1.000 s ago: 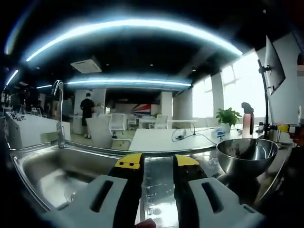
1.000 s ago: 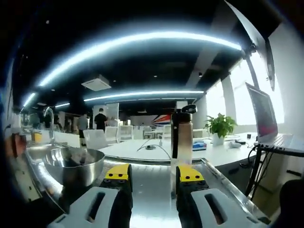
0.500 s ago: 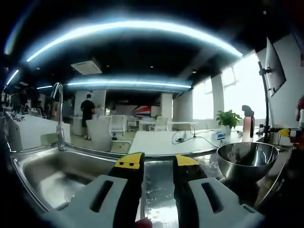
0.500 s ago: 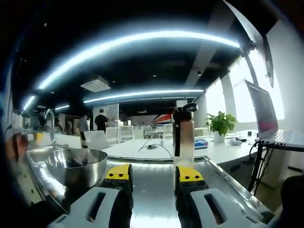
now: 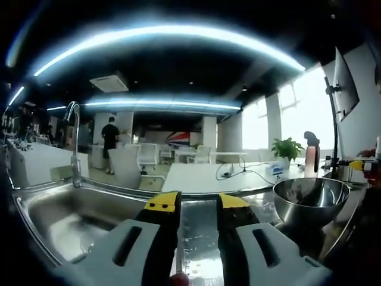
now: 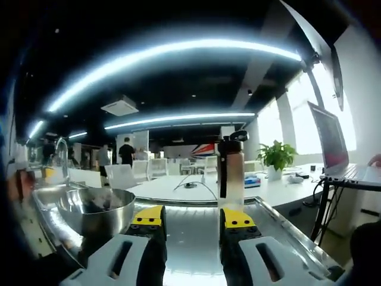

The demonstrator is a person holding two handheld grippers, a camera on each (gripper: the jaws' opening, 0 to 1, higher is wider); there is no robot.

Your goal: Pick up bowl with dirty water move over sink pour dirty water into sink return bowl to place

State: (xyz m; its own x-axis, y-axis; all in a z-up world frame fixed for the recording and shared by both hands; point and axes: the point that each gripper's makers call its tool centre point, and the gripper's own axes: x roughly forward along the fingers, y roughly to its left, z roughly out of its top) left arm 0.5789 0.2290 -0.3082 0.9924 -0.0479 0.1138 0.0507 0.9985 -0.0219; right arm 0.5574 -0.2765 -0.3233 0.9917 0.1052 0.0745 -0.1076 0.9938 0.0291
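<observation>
One round, polished steel bowl stands on the wet metal counter, right of one rectangular steel sink with a curved faucet. Left gripper and right gripper, both level with yellow-tipped jaws parted, grasp nothing. One bottle stands upright.

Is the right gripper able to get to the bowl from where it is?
Probably yes. The bowl sits just left of the open right gripper on the steel counter, with nothing between them. The bottle stands off on the other side.
</observation>
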